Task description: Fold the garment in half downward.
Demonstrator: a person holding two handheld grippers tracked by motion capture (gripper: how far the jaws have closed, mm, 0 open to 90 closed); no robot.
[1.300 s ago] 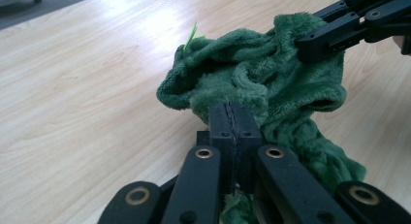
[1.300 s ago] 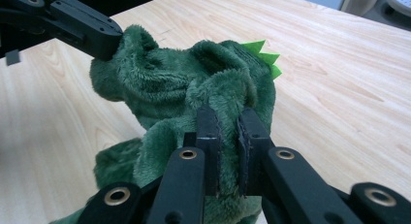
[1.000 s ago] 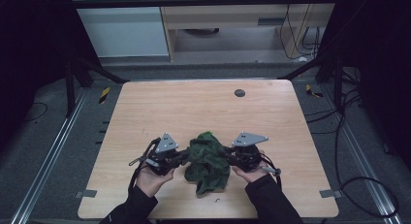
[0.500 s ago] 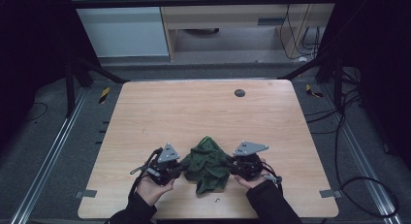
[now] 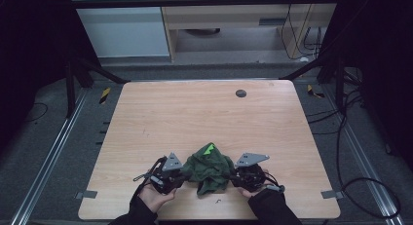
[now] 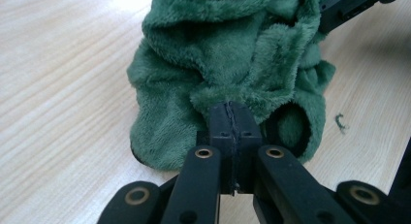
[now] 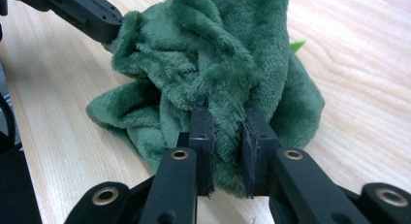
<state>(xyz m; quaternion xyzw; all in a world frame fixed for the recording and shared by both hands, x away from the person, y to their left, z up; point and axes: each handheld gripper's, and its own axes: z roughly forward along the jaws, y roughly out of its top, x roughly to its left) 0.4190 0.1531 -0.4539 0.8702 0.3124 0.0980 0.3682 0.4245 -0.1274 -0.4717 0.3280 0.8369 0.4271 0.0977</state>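
A crumpled dark green fleece cloth (image 5: 210, 167) lies bunched near the front edge of the wooden table (image 5: 204, 118), with a bright green tag (image 5: 210, 148) at its far tip. My left gripper (image 5: 182, 177) is at the cloth's left side. In the left gripper view it (image 6: 231, 110) is shut on a thin edge of the cloth (image 6: 223, 49). At the cloth's right side, my right gripper (image 5: 234, 178) holds a thick fold. In the right gripper view, that gripper (image 7: 228, 121) has the fleece (image 7: 218, 54) pinched between its pads.
A round black grommet (image 5: 240, 93) sits in the far part of the table. A small dark thread scrap (image 6: 340, 122) lies on the wood beside the cloth. Grey tape tabs (image 5: 86, 194) mark the front corners. Metal rails (image 5: 44, 161) run along the floor either side.
Both hands have drawn back toward the table's front edge, and the cloth has come with them, bunched more tightly between the grippers.
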